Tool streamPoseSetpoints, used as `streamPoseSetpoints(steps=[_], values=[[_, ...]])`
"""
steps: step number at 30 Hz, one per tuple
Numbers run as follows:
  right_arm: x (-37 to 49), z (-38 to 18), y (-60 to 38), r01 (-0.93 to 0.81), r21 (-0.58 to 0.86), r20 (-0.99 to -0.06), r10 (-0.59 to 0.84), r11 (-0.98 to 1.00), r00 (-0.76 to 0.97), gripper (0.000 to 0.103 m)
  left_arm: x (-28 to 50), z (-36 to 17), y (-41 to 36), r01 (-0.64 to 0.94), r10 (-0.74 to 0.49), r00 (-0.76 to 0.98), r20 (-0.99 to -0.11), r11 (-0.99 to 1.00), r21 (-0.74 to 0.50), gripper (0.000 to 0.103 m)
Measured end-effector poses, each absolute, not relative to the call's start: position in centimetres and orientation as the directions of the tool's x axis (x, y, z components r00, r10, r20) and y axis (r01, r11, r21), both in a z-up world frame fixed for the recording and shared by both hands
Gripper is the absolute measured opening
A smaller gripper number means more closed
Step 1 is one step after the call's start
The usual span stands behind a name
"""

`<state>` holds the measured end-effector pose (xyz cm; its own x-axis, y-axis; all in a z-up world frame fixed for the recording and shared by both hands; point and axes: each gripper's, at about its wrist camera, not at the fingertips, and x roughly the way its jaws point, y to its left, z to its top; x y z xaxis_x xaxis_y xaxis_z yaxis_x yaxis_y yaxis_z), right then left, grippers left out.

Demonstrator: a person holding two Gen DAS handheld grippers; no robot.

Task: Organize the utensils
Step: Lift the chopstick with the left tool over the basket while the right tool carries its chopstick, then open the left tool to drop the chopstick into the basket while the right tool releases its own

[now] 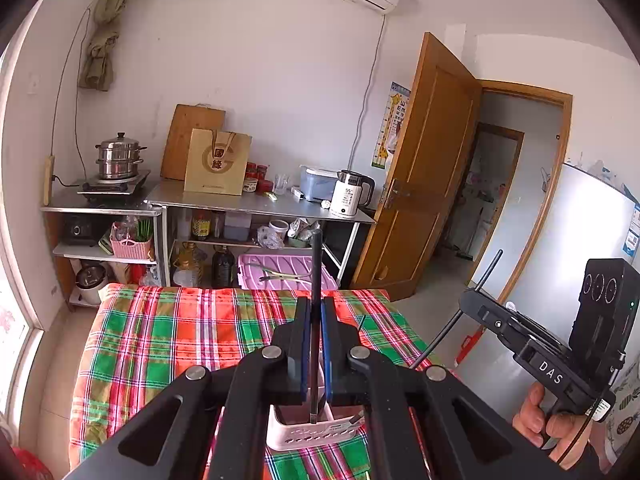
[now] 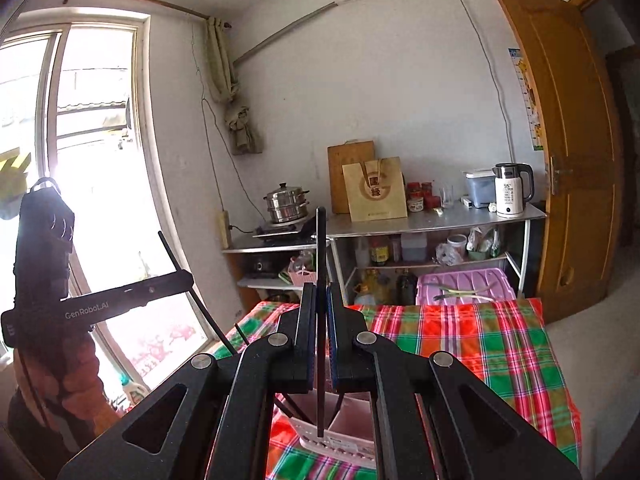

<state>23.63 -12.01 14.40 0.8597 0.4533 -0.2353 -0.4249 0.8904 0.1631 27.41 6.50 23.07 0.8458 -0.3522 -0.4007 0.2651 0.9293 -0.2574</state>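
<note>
My left gripper (image 1: 315, 312) is shut on a thin dark utensil (image 1: 316, 264) held upright, its lower end reaching down into a white perforated utensil holder (image 1: 308, 434) on the plaid tablecloth (image 1: 168, 340). My right gripper (image 2: 321, 300) is shut on another thin dark utensil (image 2: 320, 248), also upright, its lower end inside the same white holder (image 2: 340, 436). More dark sticks (image 2: 294, 408) lean in the holder's left compartment. The right gripper's body shows in the left wrist view (image 1: 560, 344); the left gripper's body shows in the right wrist view (image 2: 80, 304).
A purple tray (image 1: 280, 272) with a couple of utensils lies beyond the table's far edge. A steel shelf (image 1: 256, 202) against the wall carries a kettle (image 1: 352, 194), a paper bag (image 1: 218, 162) and a steamer pot (image 1: 118, 156). A wooden door (image 1: 424, 168) stands open at right.
</note>
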Motion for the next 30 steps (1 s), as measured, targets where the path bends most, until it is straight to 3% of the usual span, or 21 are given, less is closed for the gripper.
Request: streamPoseSetpoints(steps=[10,27,30], values=[[27.1,11.9,-10.4,-0.421,0.175,-0.251,0.454,0.890,0.855,0.005,30.1,19.9,7.4,0.244,-0.345,0.835,-0.428,0.930,-0.274,0.004],[28.4,6.5,-9.6,-0.410,0.158,-0.406,0.437,0.899,0.802,0.005,31.3,14.5,7.5,0.211,-0.326,0.798,-0.508,0.939,-0.271,0.005],[27.8,6.7,-10.0,-0.411,0.152,-0.404,0.436,0.899,0.804,0.011,30.6,14.8,7.5,0.209,-0.318,0.806,-0.500,0.942,-0.262,0.014]])
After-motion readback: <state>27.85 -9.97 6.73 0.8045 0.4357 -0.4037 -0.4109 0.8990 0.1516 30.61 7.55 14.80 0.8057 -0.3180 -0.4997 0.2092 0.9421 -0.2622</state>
